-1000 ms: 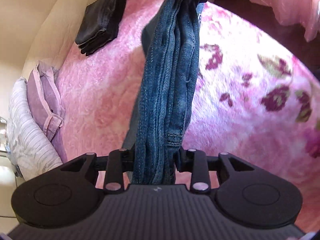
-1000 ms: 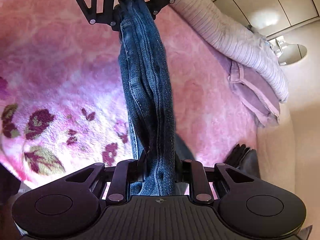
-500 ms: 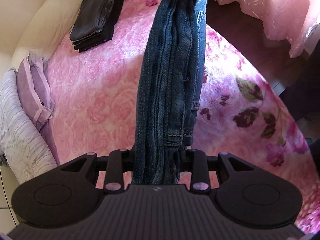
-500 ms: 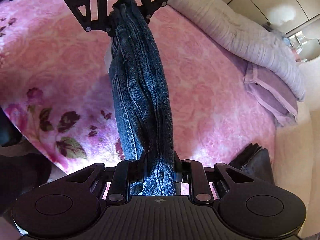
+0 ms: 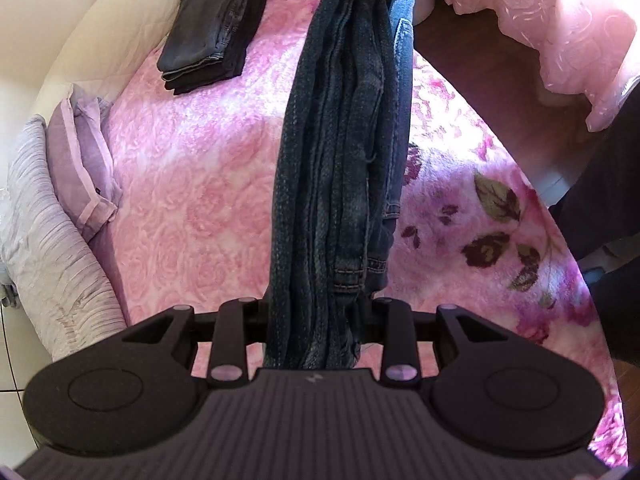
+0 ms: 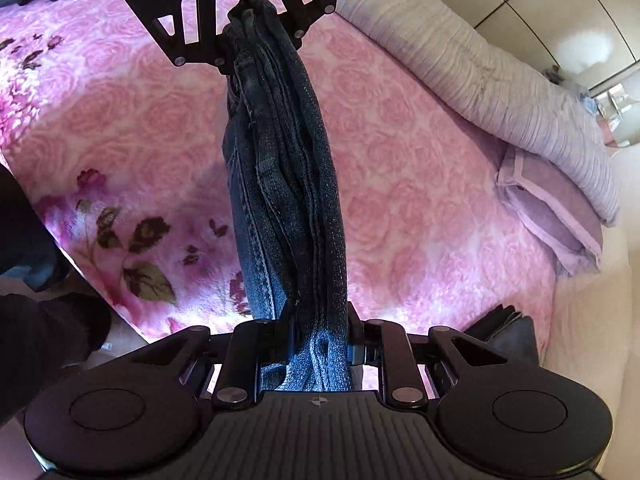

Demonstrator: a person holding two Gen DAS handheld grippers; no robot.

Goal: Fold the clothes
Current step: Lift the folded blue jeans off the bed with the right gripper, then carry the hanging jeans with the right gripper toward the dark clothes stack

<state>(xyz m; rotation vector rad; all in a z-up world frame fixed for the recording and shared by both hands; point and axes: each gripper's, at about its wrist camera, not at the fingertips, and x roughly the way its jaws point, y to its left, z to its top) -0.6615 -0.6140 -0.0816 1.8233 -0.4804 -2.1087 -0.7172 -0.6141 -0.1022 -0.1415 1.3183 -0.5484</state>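
We hold the jeans (image 5: 340, 160) bunched and taut in mid-air over the bed (image 5: 200, 200), left gripper (image 5: 314, 320) and right gripper (image 6: 316, 344) each clamped on one end. Risk: thick layers slipping out, folds unravelling. Pink plush blanket, pillows (image 6: 500, 80) far right, dark folded stack (image 5: 212, 28) far left.

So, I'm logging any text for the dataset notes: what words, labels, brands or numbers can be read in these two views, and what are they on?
No readable text in either view.
The blue jeans held between the left gripper and right gripper show no legible label.
The folded dark clothes on the pink blanket show none either.
Each gripper body bears only a small mark, not a word.
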